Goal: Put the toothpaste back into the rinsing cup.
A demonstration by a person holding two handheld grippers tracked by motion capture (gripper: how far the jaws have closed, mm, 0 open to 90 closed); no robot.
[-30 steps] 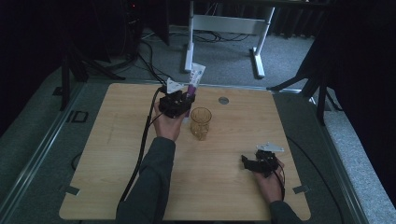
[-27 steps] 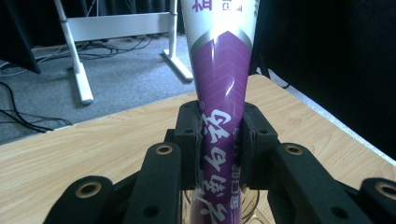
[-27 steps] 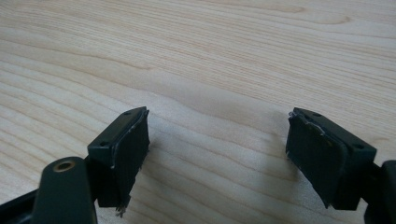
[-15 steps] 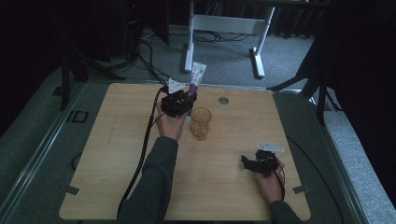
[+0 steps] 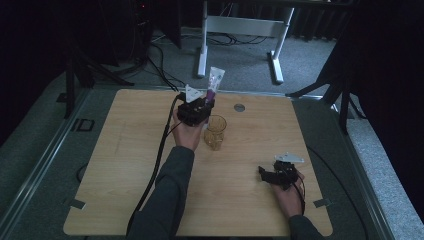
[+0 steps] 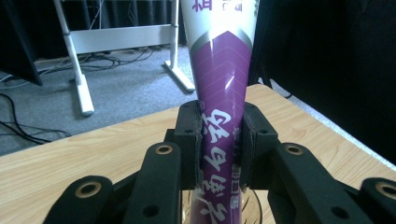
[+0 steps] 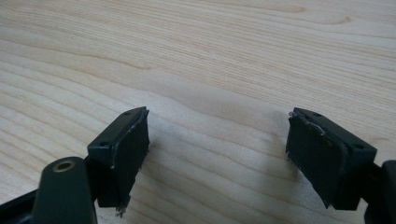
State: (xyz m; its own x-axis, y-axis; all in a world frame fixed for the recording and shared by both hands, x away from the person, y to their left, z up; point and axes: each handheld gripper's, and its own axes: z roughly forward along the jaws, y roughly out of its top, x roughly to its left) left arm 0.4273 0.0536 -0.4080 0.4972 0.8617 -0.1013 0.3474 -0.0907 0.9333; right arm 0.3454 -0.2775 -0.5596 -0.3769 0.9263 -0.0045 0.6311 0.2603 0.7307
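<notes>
The purple tube (image 6: 223, 121) is clamped upright by the left gripper (image 6: 219, 140) just beside the glass (image 5: 215, 132), presumably for insertion; the right gripper (image 7: 217, 154) is rested nearer the person, jaws apart.

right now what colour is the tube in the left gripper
Purple below, white above, with white lettering; the tube shows best in the left gripper view.

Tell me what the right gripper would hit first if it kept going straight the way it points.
Probably the table: the right gripper points its open jaws slightly down at bare wood, with nothing between them. Depth is hard to judge.
</notes>
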